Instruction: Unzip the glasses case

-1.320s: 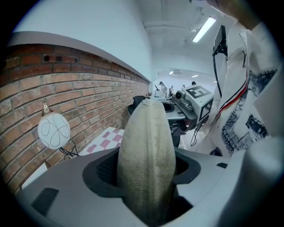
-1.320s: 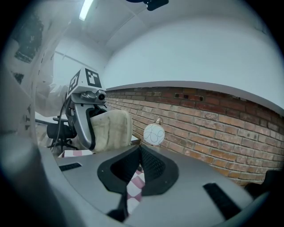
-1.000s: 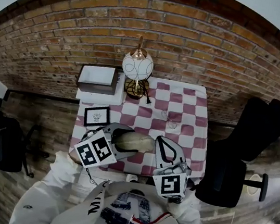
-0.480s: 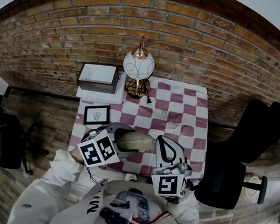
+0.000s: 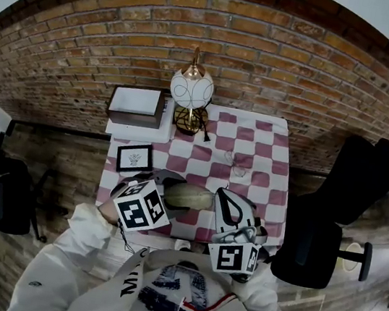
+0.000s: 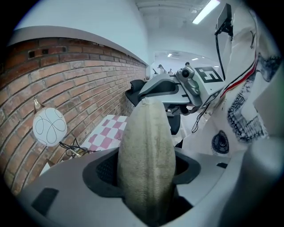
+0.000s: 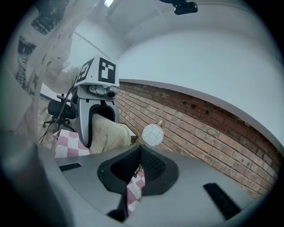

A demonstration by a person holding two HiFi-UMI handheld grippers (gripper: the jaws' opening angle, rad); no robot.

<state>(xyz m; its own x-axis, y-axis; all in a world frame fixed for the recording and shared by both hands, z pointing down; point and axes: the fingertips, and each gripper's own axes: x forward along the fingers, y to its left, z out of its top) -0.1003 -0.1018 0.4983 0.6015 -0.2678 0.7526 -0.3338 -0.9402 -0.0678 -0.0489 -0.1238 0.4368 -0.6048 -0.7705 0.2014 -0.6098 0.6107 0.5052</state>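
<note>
The left gripper's [image 6: 146,163] jaws are clamped on the beige glasses case [image 6: 146,142], which stands lengthwise between them. The right gripper [image 6: 155,88] sits at the case's far tip. A globe lamp [image 6: 49,126] stands by the brick wall [image 6: 84,75].

In the right gripper view, its jaws are closed together. Whether they pinch the zip pull cannot be told. The case lies off to the left in the other gripper.

In the head view, the case is over the near part of the pink-checked tabletop [image 5: 256,161], between both grippers. A small framed picture [image 5: 135,157] lies near.
</note>
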